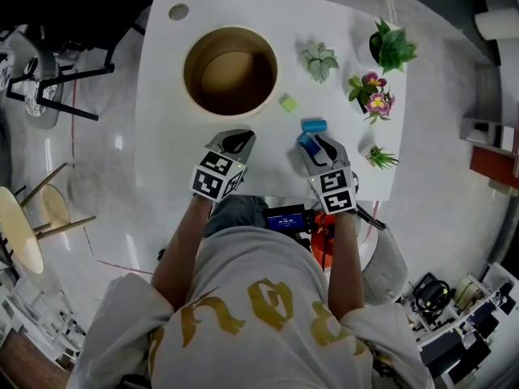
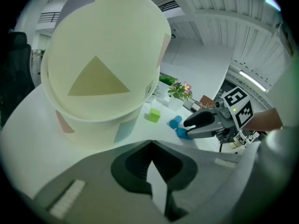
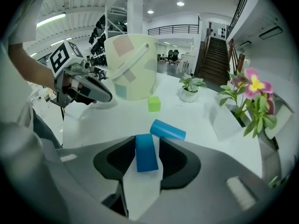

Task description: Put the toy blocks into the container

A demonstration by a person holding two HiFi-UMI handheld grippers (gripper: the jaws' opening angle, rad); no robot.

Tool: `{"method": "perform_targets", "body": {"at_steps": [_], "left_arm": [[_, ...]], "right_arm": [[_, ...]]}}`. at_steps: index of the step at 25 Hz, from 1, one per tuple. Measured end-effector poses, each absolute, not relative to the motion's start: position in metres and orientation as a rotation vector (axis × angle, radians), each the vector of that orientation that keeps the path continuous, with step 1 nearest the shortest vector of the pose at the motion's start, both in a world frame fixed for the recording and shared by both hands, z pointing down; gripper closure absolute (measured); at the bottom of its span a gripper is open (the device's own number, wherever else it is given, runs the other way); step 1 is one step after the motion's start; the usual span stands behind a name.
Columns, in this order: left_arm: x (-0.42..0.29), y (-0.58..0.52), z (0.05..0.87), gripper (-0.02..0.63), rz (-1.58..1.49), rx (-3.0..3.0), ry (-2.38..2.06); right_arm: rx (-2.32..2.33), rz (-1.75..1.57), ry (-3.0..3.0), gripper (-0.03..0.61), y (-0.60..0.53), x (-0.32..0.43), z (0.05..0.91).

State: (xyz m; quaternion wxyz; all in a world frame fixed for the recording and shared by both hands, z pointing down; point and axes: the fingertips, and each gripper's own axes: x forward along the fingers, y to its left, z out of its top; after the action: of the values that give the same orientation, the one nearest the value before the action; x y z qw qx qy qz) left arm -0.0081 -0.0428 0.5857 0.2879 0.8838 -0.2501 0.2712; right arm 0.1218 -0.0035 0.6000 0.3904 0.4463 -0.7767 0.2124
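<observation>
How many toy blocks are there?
3: green cube by the cream bucket, blue cylinder before the right hand-held gripper, blue rectangular block between its jaws. None looks hidden.

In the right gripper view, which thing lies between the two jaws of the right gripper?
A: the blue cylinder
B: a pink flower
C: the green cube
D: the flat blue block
D: the flat blue block sits between the jaws of the right gripper, while the blue cylinder lies beyond the jaws and the green cube farther off.
</observation>
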Motion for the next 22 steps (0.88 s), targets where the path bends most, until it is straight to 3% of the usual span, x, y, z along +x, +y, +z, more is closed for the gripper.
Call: {"method": "perform_targets", "body": {"at_steps": [3,9,22], "left_arm": [[-0.01,-0.044,0.585,0.612,0.714,2.354,-0.677],[-0.014,-0.042,0.589,0.613,0.72,2.338,-0.686],[-0.015,-0.039,0.582,0.612,0.718,2.351,-0.702]], "right_arm": [[1.101,0.553,-1.982,0.376,-0.001,0.118,0.602],[1.089,0.533,-1.924,0.417,0.0,0.12,0.613],[1.112,0.533,-1.938,0.419,0.005,0.12,0.604]]}}
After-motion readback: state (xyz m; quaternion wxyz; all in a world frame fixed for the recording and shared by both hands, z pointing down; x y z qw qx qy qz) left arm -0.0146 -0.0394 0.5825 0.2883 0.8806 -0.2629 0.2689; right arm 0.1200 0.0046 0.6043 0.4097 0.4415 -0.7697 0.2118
